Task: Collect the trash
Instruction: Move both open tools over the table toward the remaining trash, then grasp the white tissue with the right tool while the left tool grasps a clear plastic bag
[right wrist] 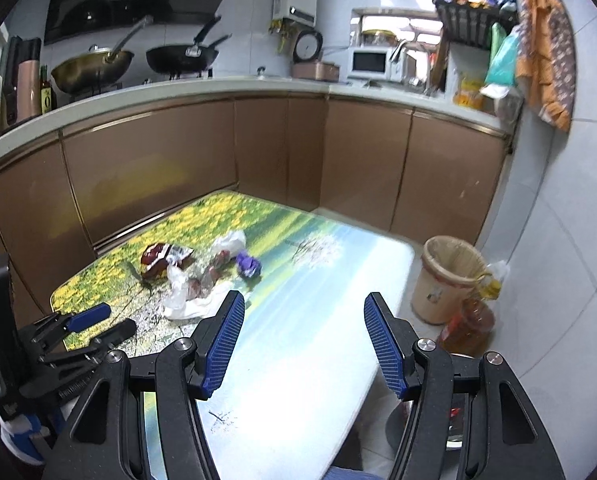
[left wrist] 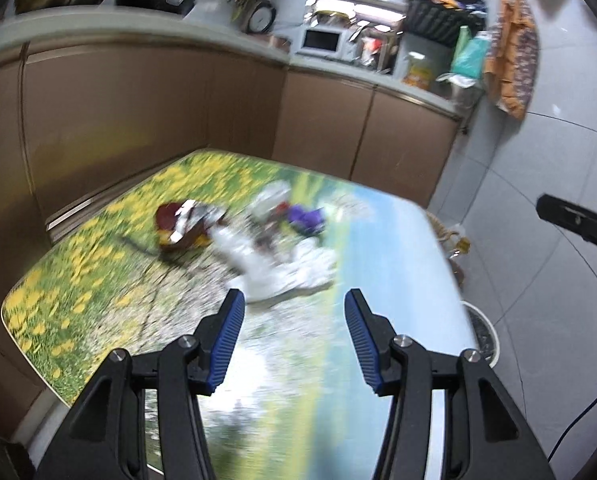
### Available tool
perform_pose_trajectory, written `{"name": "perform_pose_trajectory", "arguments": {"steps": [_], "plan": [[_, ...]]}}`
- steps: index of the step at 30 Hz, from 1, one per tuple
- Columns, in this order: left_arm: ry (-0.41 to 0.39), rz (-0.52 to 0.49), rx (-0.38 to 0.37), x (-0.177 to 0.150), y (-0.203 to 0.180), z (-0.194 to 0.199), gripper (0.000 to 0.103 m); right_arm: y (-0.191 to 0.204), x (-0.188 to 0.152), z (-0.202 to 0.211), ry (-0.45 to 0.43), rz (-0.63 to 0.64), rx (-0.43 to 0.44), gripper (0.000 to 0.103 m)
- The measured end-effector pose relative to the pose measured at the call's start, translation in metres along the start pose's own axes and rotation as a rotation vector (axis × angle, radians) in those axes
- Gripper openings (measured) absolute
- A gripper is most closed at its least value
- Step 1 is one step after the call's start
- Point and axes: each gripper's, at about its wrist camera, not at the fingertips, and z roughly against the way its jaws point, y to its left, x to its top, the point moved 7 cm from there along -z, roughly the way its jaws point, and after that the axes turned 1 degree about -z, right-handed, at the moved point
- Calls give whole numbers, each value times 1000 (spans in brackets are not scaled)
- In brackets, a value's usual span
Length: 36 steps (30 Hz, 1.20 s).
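A pile of trash lies on the picture-printed table (right wrist: pixel 306 320): a red snack wrapper (right wrist: pixel 160 258), a crumpled white tissue (right wrist: pixel 190 306), clear plastic (right wrist: pixel 228 242) and a purple wrapper (right wrist: pixel 248 266). In the blurred left wrist view I see the same red wrapper (left wrist: pixel 180 226), white tissue (left wrist: pixel 274 266) and purple wrapper (left wrist: pixel 306 218). My left gripper (left wrist: pixel 294 312) is open and empty, just short of the tissue. It also shows in the right wrist view (right wrist: pixel 100 322). My right gripper (right wrist: pixel 304 312) is open and empty above the table's near part. A beige bin (right wrist: pixel 446 280) stands on the floor right of the table.
A bottle of amber oil (right wrist: pixel 468 320) stands in front of the bin. Brown cabinets (right wrist: pixel 218 160) run behind the table, close to its far and left edges. Woks, a microwave and kitchen items sit on the counter. White tiled floor lies to the right.
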Motion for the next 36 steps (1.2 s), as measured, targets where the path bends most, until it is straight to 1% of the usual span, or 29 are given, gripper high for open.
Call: {"name": "perform_pose_trajectory", "arguments": {"steps": [1, 4, 7, 10, 13, 16, 20, 23, 26, 29, 33, 36], "plan": [[22, 19, 8, -3, 13, -8, 50, 3, -3, -13, 21, 2, 16, 61], [65, 52, 23, -6, 37, -25, 50, 13, -8, -40, 64, 2, 56, 61], [106, 105, 0, -2, 54, -44, 50, 25, -13, -69, 102, 7, 101, 61], [124, 118, -17, 5, 53, -59, 50, 35, -18, -99, 145, 7, 149, 61], [137, 109, -31, 13, 47, -76, 50, 44, -21, -128, 184, 1, 192, 61], [153, 94, -19, 18, 46, -92, 50, 50, -23, -155, 216, -25, 230, 61], [186, 107, -25, 15, 48, -112, 50, 57, -24, -185, 252, -31, 264, 61], [195, 110, -24, 11, 51, -119, 50, 65, -26, -204, 274, -9, 291, 59], [199, 99, -22, 10, 51, -125, 50, 79, -29, -219, 291, 18, 326, 56], [196, 93, -27, 12, 49, -127, 50, 91, -33, -232, 307, 62, 346, 51], [194, 90, -21, 13, 50, -129, 50, 103, -45, -248, 348, 110, 352, 38], [196, 88, -21, 13, 52, -130, 50, 105, -49, -248, 339, 148, 346, 33]]}}
